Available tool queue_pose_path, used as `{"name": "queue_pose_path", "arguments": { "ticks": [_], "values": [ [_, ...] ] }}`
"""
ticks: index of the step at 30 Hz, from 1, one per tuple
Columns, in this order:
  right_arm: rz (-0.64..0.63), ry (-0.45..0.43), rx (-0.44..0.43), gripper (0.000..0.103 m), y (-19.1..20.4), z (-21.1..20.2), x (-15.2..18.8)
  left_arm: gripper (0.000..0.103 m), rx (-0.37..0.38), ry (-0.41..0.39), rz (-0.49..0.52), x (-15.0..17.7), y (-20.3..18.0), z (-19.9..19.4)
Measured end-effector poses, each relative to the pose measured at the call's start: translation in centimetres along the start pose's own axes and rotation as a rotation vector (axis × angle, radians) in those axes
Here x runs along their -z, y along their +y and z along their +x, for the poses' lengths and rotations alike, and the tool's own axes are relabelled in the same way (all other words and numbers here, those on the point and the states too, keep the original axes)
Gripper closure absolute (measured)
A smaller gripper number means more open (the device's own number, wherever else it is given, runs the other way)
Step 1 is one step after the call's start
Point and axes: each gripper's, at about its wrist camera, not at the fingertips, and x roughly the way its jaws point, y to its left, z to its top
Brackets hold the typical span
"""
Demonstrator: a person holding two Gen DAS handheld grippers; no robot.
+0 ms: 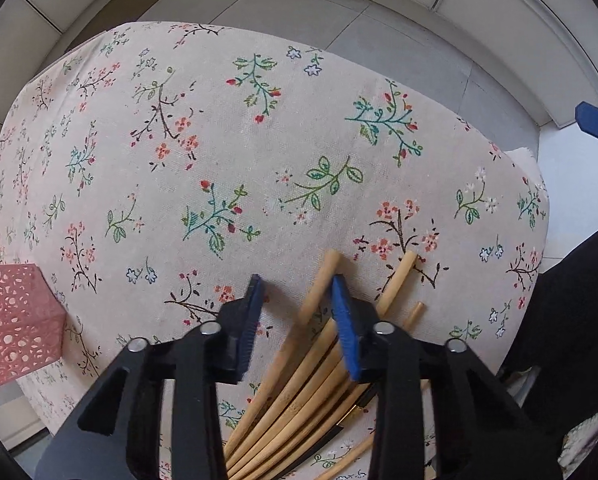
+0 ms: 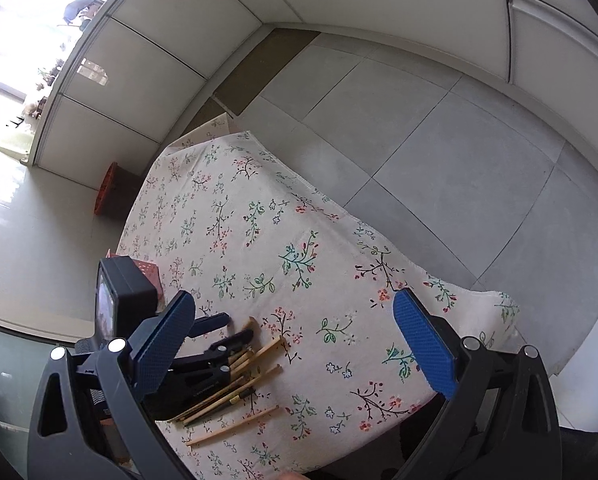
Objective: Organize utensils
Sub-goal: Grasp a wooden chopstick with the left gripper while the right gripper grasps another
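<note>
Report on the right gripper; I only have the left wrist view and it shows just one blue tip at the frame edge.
Observer: The right gripper hangs wide open above the tablecloth, nothing between its pads.
Operator: Look for strays around the chopsticks.
Observer: One chopstick lies apart from the pile, on the side nearer the table edge.
Operator: Check the floor past the table.
Observer: An orange basket stands on the floor by the table's far corner.

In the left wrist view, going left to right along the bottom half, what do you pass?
Pink perforated basket → left gripper → pile of wooden chopsticks → dark fabric at the right edge.
</note>
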Motion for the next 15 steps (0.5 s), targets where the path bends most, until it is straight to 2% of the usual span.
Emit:
{"name": "queue_pose_path", "arguments": {
  "ticks": [2,5,7,10,11,13,15],
  "values": [
    [0.001,0.009,0.024,0.006,0.1,0.5,0.1,0.092,0.010,-0.020,-0.033,0.1,1.4,-0.7],
    [0.002,0.084,0.053,0.007,0.7,2.4,0.5,0.094,-0.075,-0.069,-0.073,1.0,3.6,-1.1],
    [0.022,0.157,0.053,0.007,1.1,4.2,1.3,0.094,-0.092,-0.136,-0.127,2.2,5.4,-2.3],
    [0.121,0.284,0.014,0.007,1.6,7.4,2.3,0.096,-0.136,-0.233,-0.210,4.7,7.6,-5.3],
    [0.147,0.322,0.006,0.009,1.9,8.4,2.5,0.096,-0.155,-0.274,-0.240,5.8,8.3,-6.8],
    [0.167,0.347,0.025,0.024,2.8,9.6,2.9,0.096,-0.185,-0.346,-0.293,7.8,9.0,-9.5],
    [0.185,0.337,0.092,0.031,3.4,10.2,3.1,0.096,-0.202,-0.413,-0.351,10.1,9.3,-11.9]
  ]
}}
